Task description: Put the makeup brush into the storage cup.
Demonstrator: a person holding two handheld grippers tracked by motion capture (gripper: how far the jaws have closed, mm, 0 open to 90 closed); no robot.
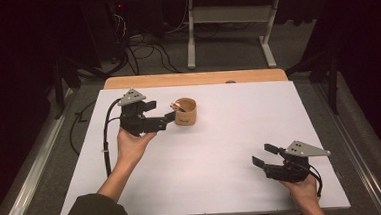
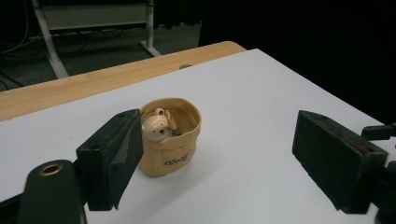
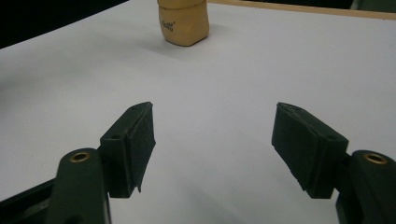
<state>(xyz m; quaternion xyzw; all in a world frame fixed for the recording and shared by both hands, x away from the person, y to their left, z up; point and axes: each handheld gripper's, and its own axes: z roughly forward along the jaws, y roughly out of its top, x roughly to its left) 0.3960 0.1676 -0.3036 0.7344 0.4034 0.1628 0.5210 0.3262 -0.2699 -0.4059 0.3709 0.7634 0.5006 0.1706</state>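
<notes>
Just ahead of my left gripper point(image 1: 160, 114), I am looking at a soft tan pouch point(image 1: 185, 112) standing upright on the white table point(image 1: 221, 150), with a small cream bear figure point(image 2: 156, 128) poking out of its open mouth. My left gripper is standing released, jaws spread wide and holding nothing; in the left gripper view the pouch point(image 2: 170, 137) is sitting just beyond the jaws, close beside the one on that view's left side and well clear of the other, so I am not centred on it. That is what is worrying me: if I am closing from here, I judge the near jaw will be shoving the pouch sideways or tipping it, since it looks light and floppy, and the bear may be spilling out. Squeezing the soft wall could also be crushing the rim rather than gripping it. My right gripper point(image 1: 266, 157) is resting released too, jaws apart over bare table, with the pouch point(image 3: 183, 21) well apart from it, far ahead and slightly toward its left jaw.
</notes>
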